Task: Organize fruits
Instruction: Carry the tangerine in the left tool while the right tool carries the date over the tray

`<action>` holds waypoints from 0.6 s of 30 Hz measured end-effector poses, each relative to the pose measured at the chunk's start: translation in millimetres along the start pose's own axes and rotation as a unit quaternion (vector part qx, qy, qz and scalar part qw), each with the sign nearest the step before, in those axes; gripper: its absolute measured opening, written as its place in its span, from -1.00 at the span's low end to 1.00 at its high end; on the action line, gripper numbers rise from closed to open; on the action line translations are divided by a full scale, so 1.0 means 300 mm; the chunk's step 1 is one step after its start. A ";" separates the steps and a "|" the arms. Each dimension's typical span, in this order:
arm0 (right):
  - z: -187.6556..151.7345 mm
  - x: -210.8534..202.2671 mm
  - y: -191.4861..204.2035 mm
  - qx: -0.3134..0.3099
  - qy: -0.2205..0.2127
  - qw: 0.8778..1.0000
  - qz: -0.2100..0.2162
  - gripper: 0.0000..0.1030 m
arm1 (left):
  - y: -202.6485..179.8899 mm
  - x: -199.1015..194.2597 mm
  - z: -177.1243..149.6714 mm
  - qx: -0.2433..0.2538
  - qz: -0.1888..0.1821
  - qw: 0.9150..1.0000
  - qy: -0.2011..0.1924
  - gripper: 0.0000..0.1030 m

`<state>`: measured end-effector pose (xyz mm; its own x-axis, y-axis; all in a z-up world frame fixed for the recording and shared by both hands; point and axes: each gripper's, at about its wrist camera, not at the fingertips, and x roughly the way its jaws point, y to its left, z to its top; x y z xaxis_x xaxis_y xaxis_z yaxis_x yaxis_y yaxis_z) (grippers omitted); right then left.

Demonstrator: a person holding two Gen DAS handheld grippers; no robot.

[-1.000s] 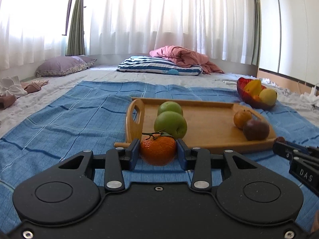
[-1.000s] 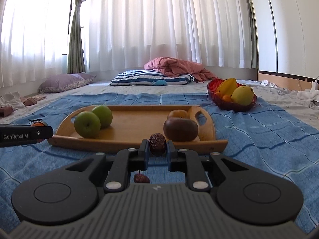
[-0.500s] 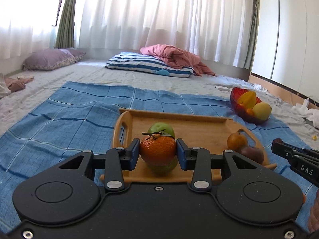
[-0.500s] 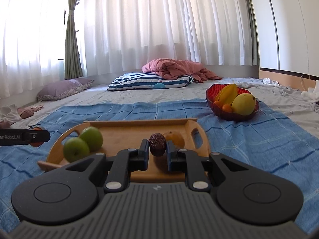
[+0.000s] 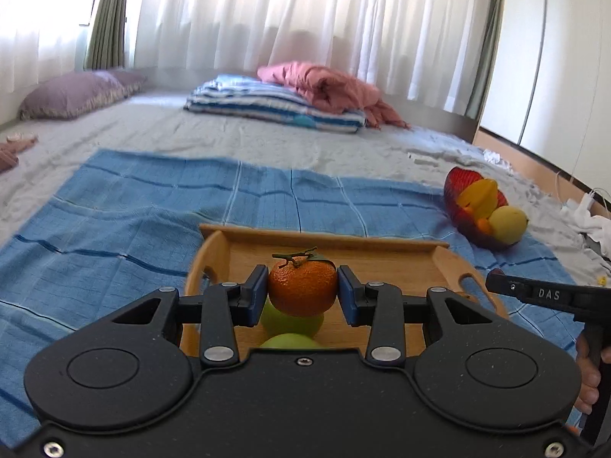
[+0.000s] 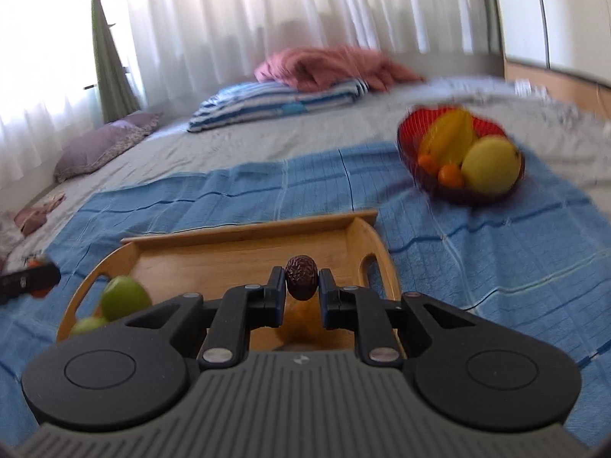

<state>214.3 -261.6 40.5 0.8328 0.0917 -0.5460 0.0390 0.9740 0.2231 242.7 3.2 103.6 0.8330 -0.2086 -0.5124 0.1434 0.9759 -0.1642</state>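
A mandarin [image 5: 302, 291], stem and leaf uppermost, is being gripped between the blue pads of the left gripper [image 5: 301, 294] and is being held above the near half of the wooden tray [image 5: 385, 263]; a small, wrinkled dark fruit [image 6: 301, 277] is being pinched by the fully closed right gripper [image 6: 301, 286], held over the tray's right end beside the handle cut-out. Both fruits are judged to be at risk of being dropped: the mandarin is round and is being clamped only across its middle, so a quick swing could let it be rolled out of the pads, while the dark fruit is being held by a thin margin and could be squeezed out or bruised. Two green apples [image 5: 292, 322] are lying directly below the mandarin, so a release there would probably send it rolling off them; an orange-brown fruit [image 6: 301, 324], half hidden below the right gripper, is crowding the other landing place in the same way. The two grippers are working close together over one tray and could be knocked against each other. Farther off, on the blue cloth [image 5: 126, 229] spread on the bed, a red bowl [image 6: 460, 191] is already being filled by a starfruit, a yellow fruit and small oranges, leaving little room. A striped pillow [image 5: 275, 108] and pink blanket [image 5: 328, 84] are lying well apart.
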 end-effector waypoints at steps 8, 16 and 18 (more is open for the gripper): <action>0.056 0.151 -0.024 0.004 0.050 0.999 -0.017 -0.59 | 0.027 0.241 0.044 -0.029 0.019 0.997 0.069 -0.28; 0.070 0.289 0.001 -0.005 0.093 0.995 -0.037 -0.58 | 0.066 0.391 0.080 -0.034 0.041 0.994 0.100 -0.28; 0.072 0.312 0.011 -0.009 0.098 0.994 -0.040 -0.58 | 0.072 0.413 0.084 -0.034 0.042 0.993 0.106 -0.28</action>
<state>304.3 -254.5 7.6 0.7031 0.0510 -0.7092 0.0889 0.9833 0.1588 362.5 0.1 57.6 0.7081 -0.1416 -0.6918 0.0352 0.9855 -0.1658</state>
